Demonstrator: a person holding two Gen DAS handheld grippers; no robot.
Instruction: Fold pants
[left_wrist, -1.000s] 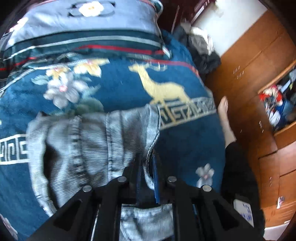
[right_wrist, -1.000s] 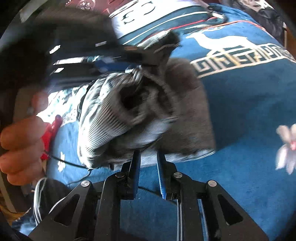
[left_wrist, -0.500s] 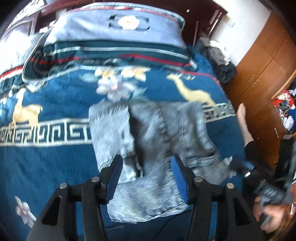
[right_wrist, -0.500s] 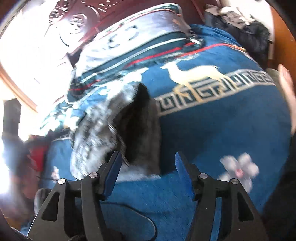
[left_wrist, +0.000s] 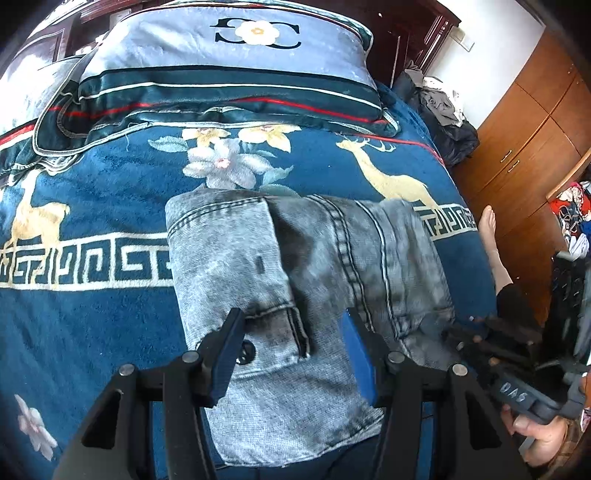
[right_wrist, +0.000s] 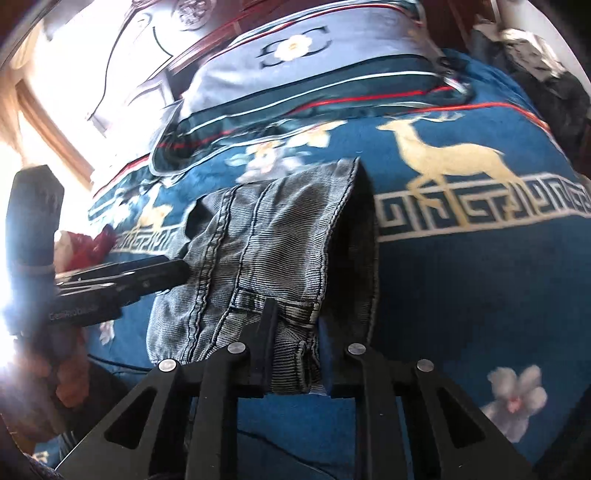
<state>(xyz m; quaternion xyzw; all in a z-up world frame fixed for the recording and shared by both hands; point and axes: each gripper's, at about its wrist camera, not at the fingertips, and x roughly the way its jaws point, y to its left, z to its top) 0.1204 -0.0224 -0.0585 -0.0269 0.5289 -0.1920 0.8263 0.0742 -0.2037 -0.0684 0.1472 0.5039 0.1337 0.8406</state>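
Grey-blue denim pants (left_wrist: 295, 266) lie folded into a compact bundle on a blue blanket (left_wrist: 92, 317) with deer and flower patterns. My left gripper (left_wrist: 291, 332) is open, its jaws spread above the near part of the bundle, holding nothing. My right gripper (right_wrist: 295, 328) is open at the bundle's near right edge, the pants (right_wrist: 266, 258) lying between and beyond its jaws. The right gripper also shows in the left wrist view (left_wrist: 476, 339), at the pants' right edge. The left gripper shows in the right wrist view (right_wrist: 162, 273), at the pants' left side.
A large pillow (left_wrist: 229, 62) lies at the head of the bed. Wooden cabinets (left_wrist: 524, 129) stand to the right, with a pile of clothes (left_wrist: 439, 107) beside the bed. A bare foot (left_wrist: 491, 236) is at the bed's right edge.
Both grippers were shut on the pants one second ago and have opened and let go. The pants have dropped into a folded bundle. Both grippers have drawn back.
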